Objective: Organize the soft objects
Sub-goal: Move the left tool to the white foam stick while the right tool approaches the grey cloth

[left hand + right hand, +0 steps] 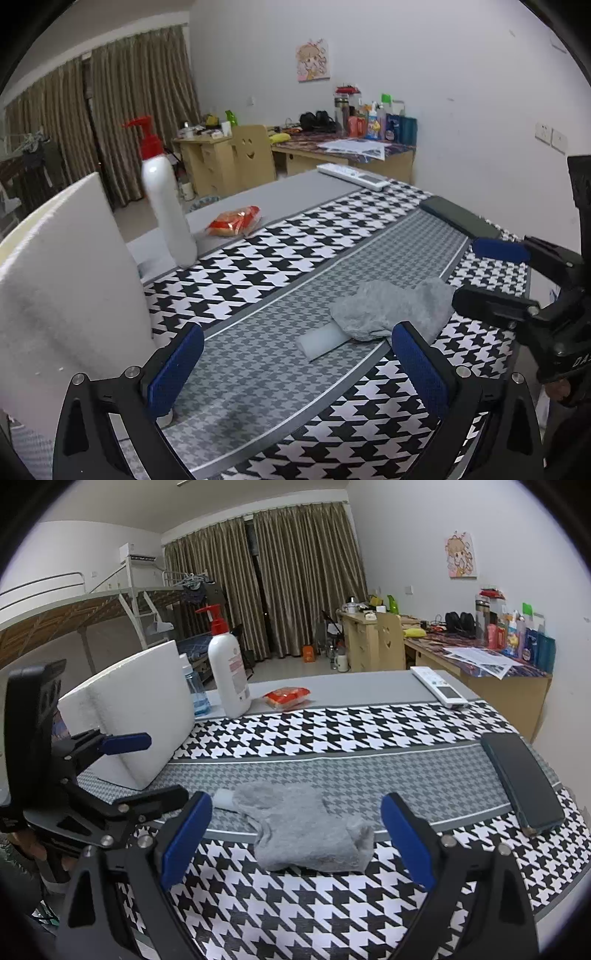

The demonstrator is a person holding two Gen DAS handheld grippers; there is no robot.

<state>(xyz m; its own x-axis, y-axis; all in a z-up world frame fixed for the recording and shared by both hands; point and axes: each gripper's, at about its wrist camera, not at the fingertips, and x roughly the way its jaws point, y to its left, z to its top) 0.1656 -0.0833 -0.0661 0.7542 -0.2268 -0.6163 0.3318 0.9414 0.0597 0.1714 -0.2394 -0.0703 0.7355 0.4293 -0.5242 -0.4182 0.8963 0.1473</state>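
A crumpled grey sock lies on the houndstooth table cloth, partly covering a small white sponge piece. My right gripper is open and low over the table, with the sock lying between its blue pads. In the left wrist view the right gripper reaches in from the right, just beside the sock. My left gripper is open and empty, with the sock and sponge just ahead of it. It shows at the left of the right wrist view as the left gripper.
A large white foam block stands at the left. Behind it are a white pump bottle and a blue spray bottle. A red packet, a remote and a dark phone lie on the table.
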